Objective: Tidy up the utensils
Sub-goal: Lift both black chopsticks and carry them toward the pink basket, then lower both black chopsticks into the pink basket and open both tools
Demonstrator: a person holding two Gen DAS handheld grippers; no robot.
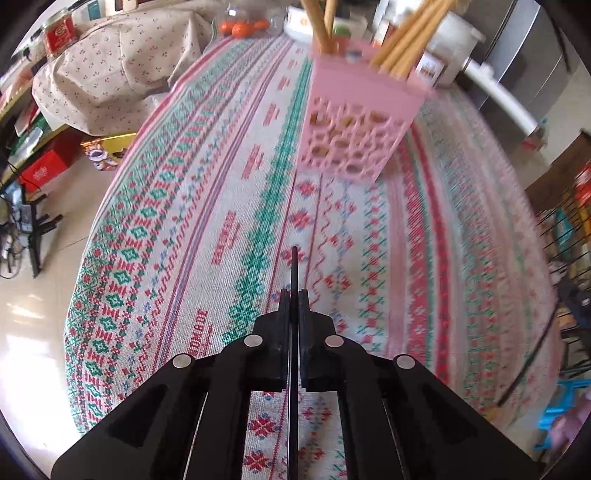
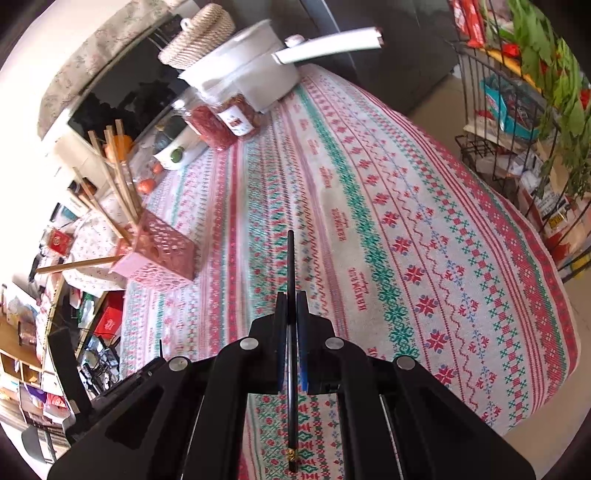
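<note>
A pink perforated utensil holder point(image 1: 356, 122) stands on the patterned tablecloth with several wooden chopsticks point(image 1: 406, 40) upright in it; it also shows at the left of the right wrist view point(image 2: 162, 251). My left gripper point(image 1: 294, 295) is shut on a thin black chopstick point(image 1: 294, 266) that points toward the holder, well short of it. My right gripper point(image 2: 291, 299) is shut on another black chopstick point(image 2: 290, 258) with a gold band near its lower end, above the cloth, to the right of the holder.
A white pot point(image 2: 251, 70) with a long handle, a jar of red snacks point(image 2: 221, 118), a woven basket point(image 2: 199, 37) and oranges point(image 1: 242, 27) stand at the table's far end. A wire rack point(image 2: 517, 110) with greens stands beside the table. A cloth-covered object point(image 1: 122, 62) lies left.
</note>
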